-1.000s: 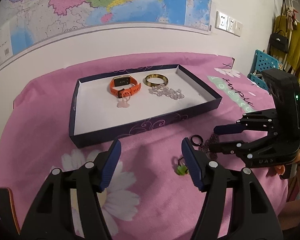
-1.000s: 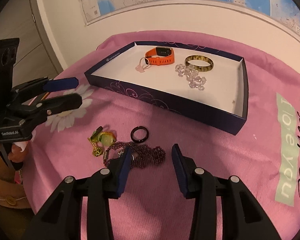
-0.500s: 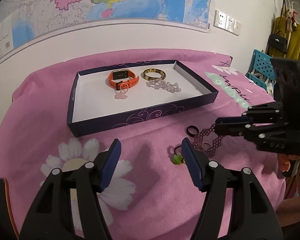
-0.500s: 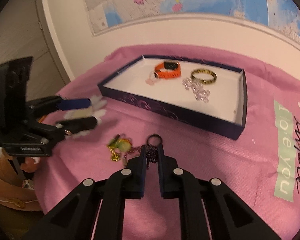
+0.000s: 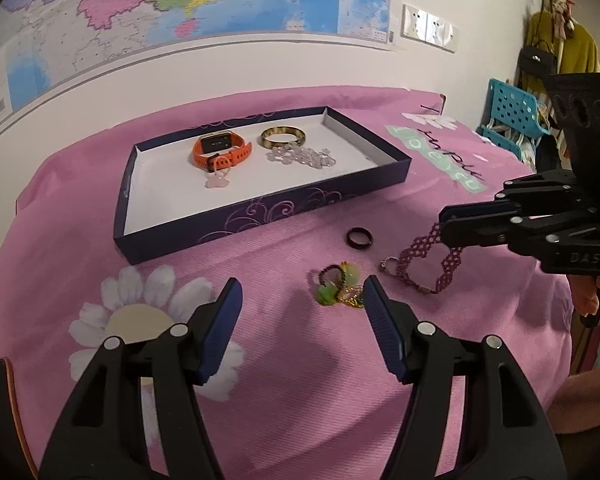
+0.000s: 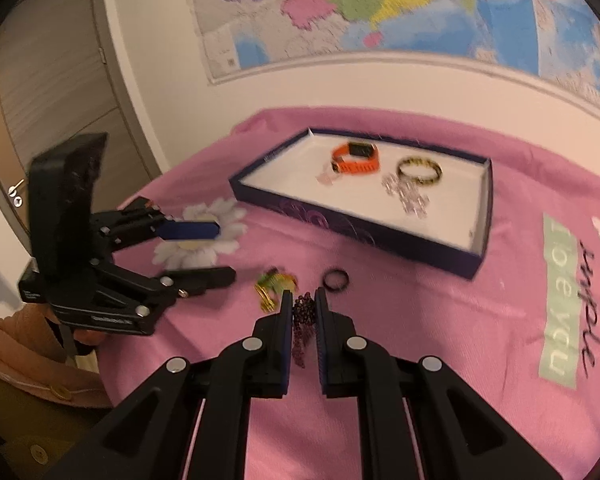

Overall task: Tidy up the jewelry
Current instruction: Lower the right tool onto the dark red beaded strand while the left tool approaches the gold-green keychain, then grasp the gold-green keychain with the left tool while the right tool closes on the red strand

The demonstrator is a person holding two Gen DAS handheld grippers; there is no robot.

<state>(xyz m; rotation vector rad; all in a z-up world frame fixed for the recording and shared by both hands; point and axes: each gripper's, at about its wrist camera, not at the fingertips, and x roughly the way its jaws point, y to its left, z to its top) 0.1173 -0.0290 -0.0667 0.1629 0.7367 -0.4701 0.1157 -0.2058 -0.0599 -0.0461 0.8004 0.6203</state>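
My right gripper point(image 6: 304, 300) is shut on a purple beaded bracelet point(image 6: 303, 320) and holds it above the pink cloth; in the left wrist view the bracelet point(image 5: 424, 264) hangs from that gripper point(image 5: 446, 222). A black ring point(image 5: 359, 237) and a green and gold trinket point(image 5: 336, 286) lie on the cloth. My left gripper point(image 5: 302, 308) is open and empty, just short of the trinket. The dark blue tray point(image 5: 260, 216) holds an orange watch point(image 5: 220, 148), a gold bangle point(image 5: 283, 137), a crystal bracelet point(image 5: 300, 157) and a pink charm point(image 5: 217, 180).
The pink cloth with a daisy print point(image 5: 140, 312) covers the table. A map hangs on the wall point(image 5: 180, 12) behind. A blue basket point(image 5: 512, 116) and hanging clothes stand at the right. A door point(image 6: 52, 92) is at the far left.
My right gripper closed on the purple bracelet and lifted it off the cloth. My left gripper stayed open and drew back a little.
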